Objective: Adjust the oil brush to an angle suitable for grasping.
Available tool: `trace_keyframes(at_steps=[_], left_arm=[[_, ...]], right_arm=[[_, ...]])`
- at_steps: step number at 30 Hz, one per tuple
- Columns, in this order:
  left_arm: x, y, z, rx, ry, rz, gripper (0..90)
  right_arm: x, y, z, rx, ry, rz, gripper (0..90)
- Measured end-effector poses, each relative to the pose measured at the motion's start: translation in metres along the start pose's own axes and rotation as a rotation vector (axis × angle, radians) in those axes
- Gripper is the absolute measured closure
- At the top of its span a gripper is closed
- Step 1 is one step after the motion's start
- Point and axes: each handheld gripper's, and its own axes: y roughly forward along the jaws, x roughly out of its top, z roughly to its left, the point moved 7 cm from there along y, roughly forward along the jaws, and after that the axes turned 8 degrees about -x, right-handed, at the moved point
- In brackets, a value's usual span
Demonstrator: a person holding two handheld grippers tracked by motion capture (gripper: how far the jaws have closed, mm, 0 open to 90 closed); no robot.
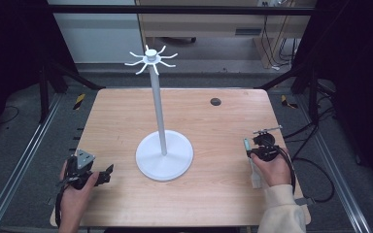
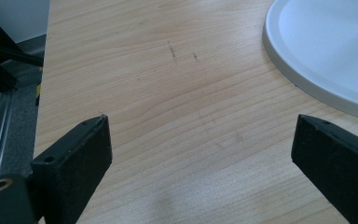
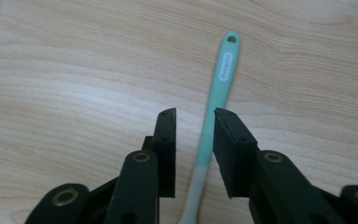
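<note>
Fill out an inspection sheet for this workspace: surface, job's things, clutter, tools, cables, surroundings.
Surface: light wooden table, faint scuffs; dark round hole near the far edge.
Job's things: white hook stand, upright at the centre, hooks bare; teal utensil handle with a hanging hole, flat on the wood.
Clutter: nothing seen.
Tools: left tool open wide over bare wood beside the stand's base; right tool jaws astride the handle, a gap showing on each side.
Cables: black cable trails off the table's right side.
Surroundings: dark frame rails, grey floor, cabinet behind.
</note>
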Motion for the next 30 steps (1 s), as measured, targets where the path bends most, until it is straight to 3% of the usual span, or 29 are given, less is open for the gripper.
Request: trace_keyframes(at_steps=[4,5,7,12,19,26,30], left_arm=[[0.001,0.000,-0.004,-0.010,0.000,-0.006,4.6],[0.001,0.000,-0.004,-0.018,-0.007,-0.001,4.6],[0.004,-0.004,-0.006,-0.032,-0.022,-0.019,4.7],[0.005,0.000,-0.011,-0.057,-0.007,-0.010,4.7],[0.012,0.006,-0.010,-0.044,-0.001,-0.016,4.7],[0.010,0.005,-0.010,-0.039,0.005,-0.011,4.8],[0.008,0.003,-0.007,-0.036,-0.012,-0.011,4.8]], right_arm=[[-0.001,-0.004,0.002,-0.010,-0.032,0.025,65.2],[-0.005,-0.005,0.002,-0.012,-0.037,0.058,63.7],[-0.007,-0.005,0.001,-0.013,-0.044,0.070,63.7],[-0.012,-0.003,0.003,-0.005,-0.057,0.106,62.8],[-0.025,0.002,-0.004,-0.019,-0.046,0.138,59.5],[-0.024,0.005,0.003,-0.007,-0.059,0.146,59.8],[-0.026,0.010,0.003,-0.009,-0.050,0.158,60.8]])
